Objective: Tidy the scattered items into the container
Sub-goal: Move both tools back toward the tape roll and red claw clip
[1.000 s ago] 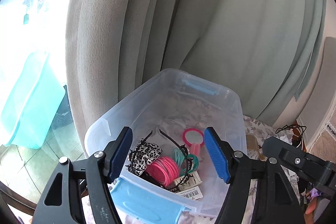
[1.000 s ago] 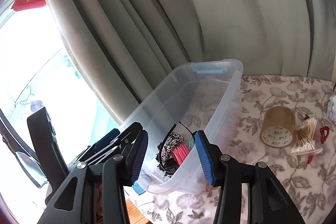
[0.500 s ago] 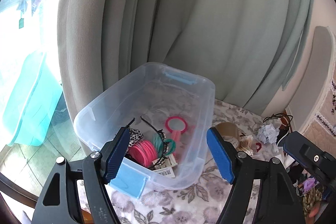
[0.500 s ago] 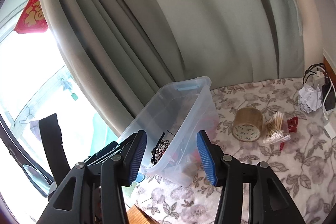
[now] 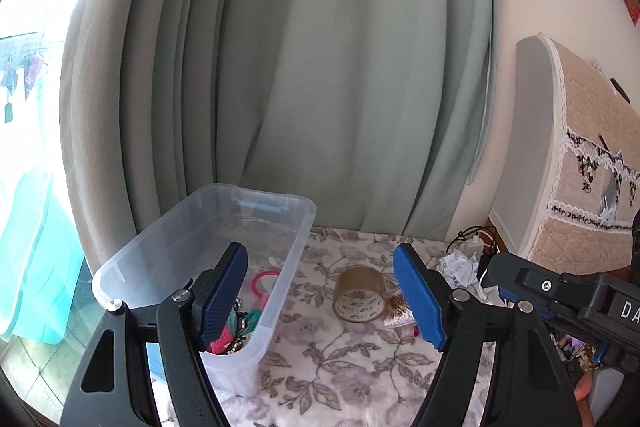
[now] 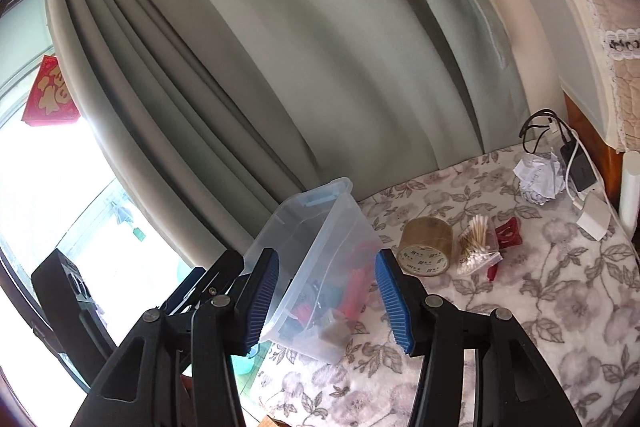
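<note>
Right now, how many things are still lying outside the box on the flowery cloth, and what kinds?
Tape roll: 1
Cotton swab packet: 1
Red hair clip: 1
Crumpled paper ball: 1
Total: 4, not counting the charger and cables.

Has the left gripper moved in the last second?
Yes. The left gripper has backed away from the box and swung right; the tape roll now sits between its jaws.
</note>
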A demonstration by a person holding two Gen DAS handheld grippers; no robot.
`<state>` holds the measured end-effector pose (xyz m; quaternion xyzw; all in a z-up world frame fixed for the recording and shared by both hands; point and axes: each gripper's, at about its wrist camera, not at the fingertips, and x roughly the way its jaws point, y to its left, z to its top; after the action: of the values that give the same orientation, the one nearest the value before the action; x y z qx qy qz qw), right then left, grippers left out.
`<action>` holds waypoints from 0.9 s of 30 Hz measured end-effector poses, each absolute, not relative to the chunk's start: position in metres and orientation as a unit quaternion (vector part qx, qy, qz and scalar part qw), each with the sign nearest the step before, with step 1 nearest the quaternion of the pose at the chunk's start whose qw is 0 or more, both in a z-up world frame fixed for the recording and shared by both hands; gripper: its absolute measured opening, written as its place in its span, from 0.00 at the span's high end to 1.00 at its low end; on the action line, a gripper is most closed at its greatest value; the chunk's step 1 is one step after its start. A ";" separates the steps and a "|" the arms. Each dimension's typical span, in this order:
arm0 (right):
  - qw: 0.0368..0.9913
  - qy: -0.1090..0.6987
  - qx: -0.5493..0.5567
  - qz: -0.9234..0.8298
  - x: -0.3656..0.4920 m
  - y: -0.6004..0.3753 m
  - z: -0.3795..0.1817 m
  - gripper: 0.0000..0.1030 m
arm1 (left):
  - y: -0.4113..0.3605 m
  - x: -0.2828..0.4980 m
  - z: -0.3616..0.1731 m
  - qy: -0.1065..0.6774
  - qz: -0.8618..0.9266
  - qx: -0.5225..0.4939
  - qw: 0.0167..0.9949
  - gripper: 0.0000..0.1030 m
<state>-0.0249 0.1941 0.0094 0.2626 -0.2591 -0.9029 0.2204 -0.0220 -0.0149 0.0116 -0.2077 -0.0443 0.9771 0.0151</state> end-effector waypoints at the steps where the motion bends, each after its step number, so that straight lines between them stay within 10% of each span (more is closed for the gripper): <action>1: 0.214 -0.261 0.263 -0.904 -0.024 0.200 0.007 0.47 | -0.010 -0.022 0.011 -0.042 0.977 -0.209 0.019 0.26; 27: 0.114 -0.318 0.347 -0.875 -0.070 0.281 -0.093 0.47 | 0.036 -0.087 -0.063 -0.003 0.949 -0.311 0.048 0.26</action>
<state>-0.0702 0.2808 -0.0927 0.3471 -0.3177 -0.8750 0.1139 -0.0869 0.0356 -0.0633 -0.3109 -0.0031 0.9492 0.0475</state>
